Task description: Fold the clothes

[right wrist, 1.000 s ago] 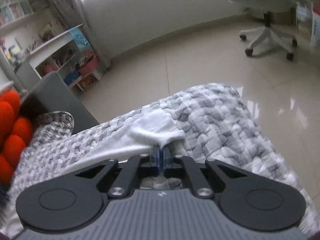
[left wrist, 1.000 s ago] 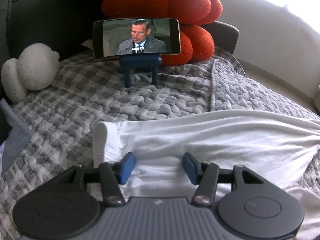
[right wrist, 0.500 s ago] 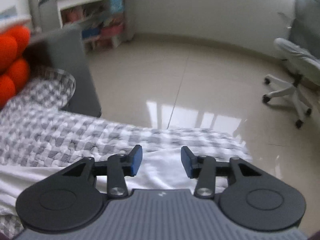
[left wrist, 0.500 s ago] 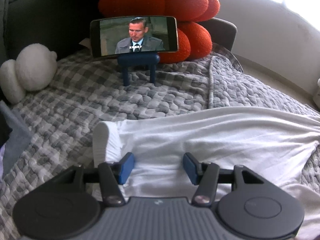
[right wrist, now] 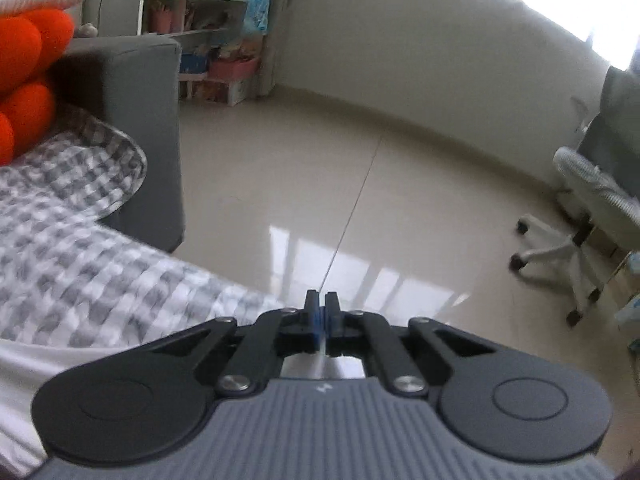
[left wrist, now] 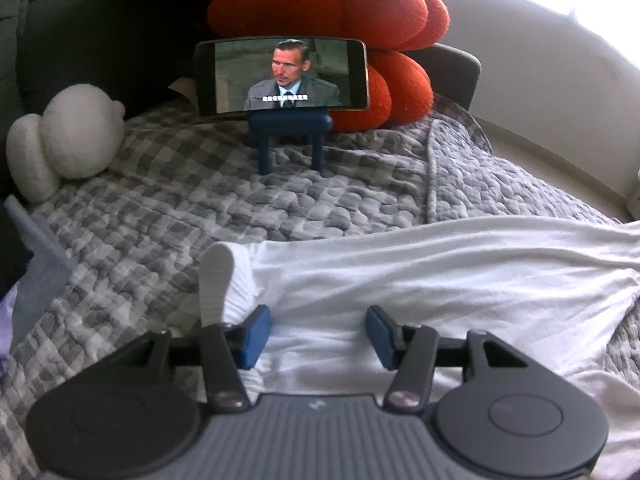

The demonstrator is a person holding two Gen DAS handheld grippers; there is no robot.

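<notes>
Left wrist view: my left gripper sat low in the frame with its blue pads spread wide apart, holding nothing. Beneath and beyond it lay the white garment, stretched from centre to the right edge over the grey checked quilt. A ribbed cuff stood turned up at centre left, just beside my left pad. At upper centre a phone played video on a blue stand, in front of an orange cushion; a white plush toy sat at the left edge.

Right wrist view: my right gripper had its fingers pressed together at lower centre. I saw no cloth between them, so they looked closed on nothing. The camera faced out past the quilt to the tiled floor. A strip of the garment showed at lower left, well apart from the fingertips. A grey sofa arm stood at left, a bookshelf at upper left, an office chair at right.

Progress, my judgement: early. The garment was laid out lengthwise, with wrinkles, and I could not confirm any completed fold. Neither gripper held cloth. Still to do: take hold of an edge, make the folds, flatten the result.
</notes>
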